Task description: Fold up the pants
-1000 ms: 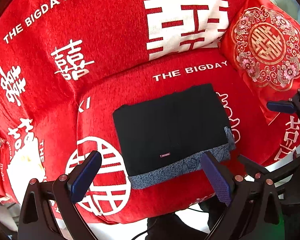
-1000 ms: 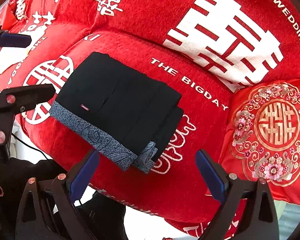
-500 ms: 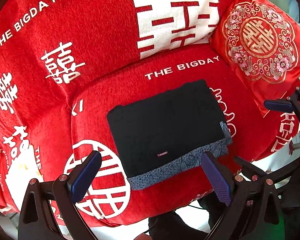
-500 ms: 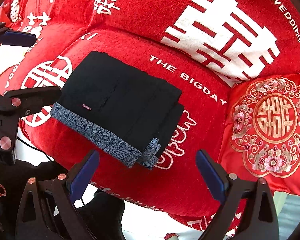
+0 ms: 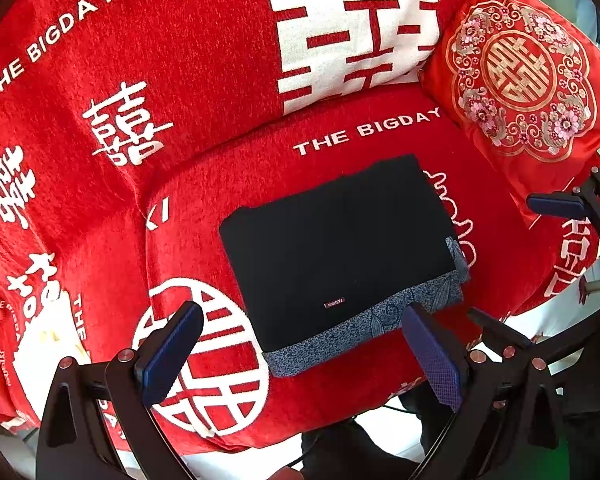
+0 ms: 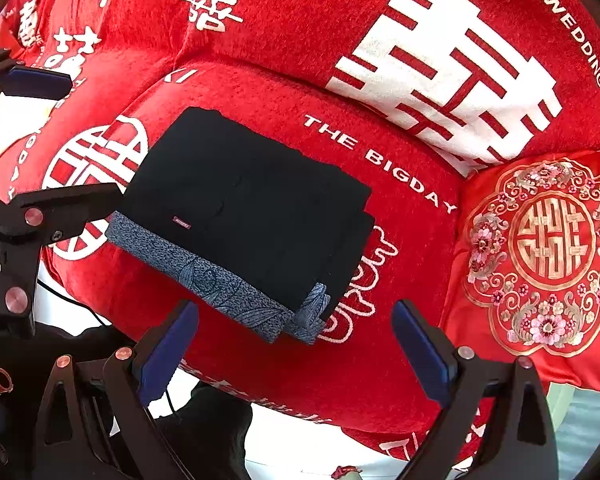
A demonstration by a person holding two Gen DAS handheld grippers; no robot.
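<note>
The black pants point(image 5: 336, 248) lie folded into a flat rectangle on the red seat cushion point(image 5: 340, 392), with a blue-grey patterned waistband along the near edge and a small label. They also show in the right wrist view point(image 6: 252, 208). My left gripper point(image 5: 300, 356) is open and empty, held above the cushion's front edge, near the waistband. My right gripper point(image 6: 296, 356) is open and empty, near the pants' right corner. Neither touches the pants.
A red sofa cover with white characters and "THE BIGDAY" lettering point(image 5: 180, 60) spans the backrest. A red embroidered pillow point(image 5: 520, 76) leans at the right, also in the right wrist view point(image 6: 548, 256). White floor and a dark cable point(image 6: 72, 300) lie below the seat front.
Both grippers have drawn back and risen a little from the pants, so the pants look smaller and more sofa shows. The pants have not moved. Both grippers stay open.
</note>
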